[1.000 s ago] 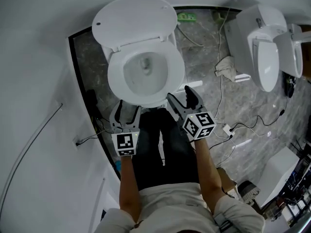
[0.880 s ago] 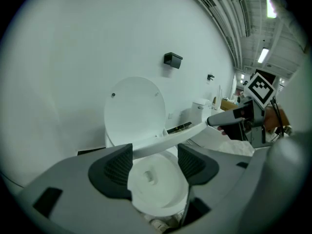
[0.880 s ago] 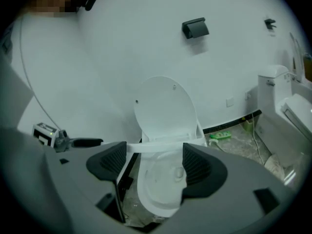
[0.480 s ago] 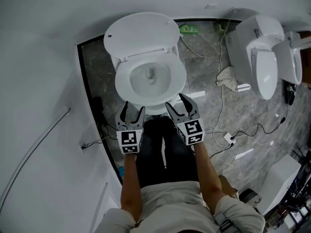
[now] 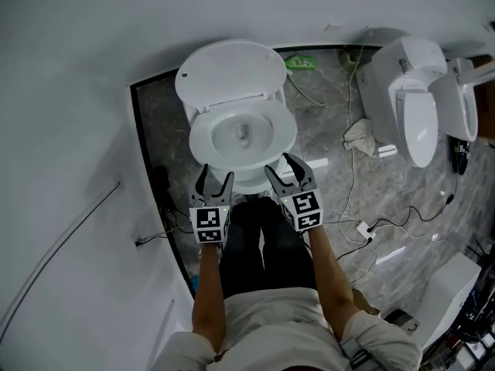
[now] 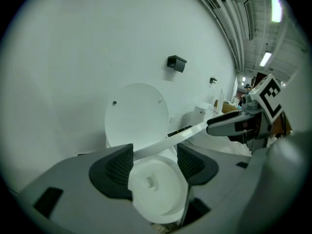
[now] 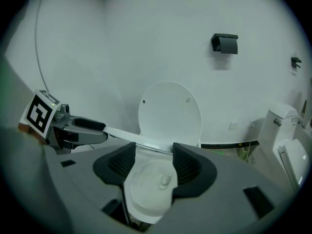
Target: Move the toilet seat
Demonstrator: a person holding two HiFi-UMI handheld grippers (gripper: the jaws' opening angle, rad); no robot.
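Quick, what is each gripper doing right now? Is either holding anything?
Left gripper: open, holding nothing.
Right gripper: open; its jaws have just been closing partway, with nothing between them.

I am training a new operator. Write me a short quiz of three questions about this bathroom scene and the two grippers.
1. True or false: the lid of the near toilet stands raised.
2. In the head view, where is the second toilet? A. at the right; B. at the left; C. behind the person.
3. What do the left gripper and the right gripper hold?
Key: 1. True. 2. A. 3. Nothing. Both are open in front of the near toilet. The right gripper's jaws have just been closing, with nothing between them.
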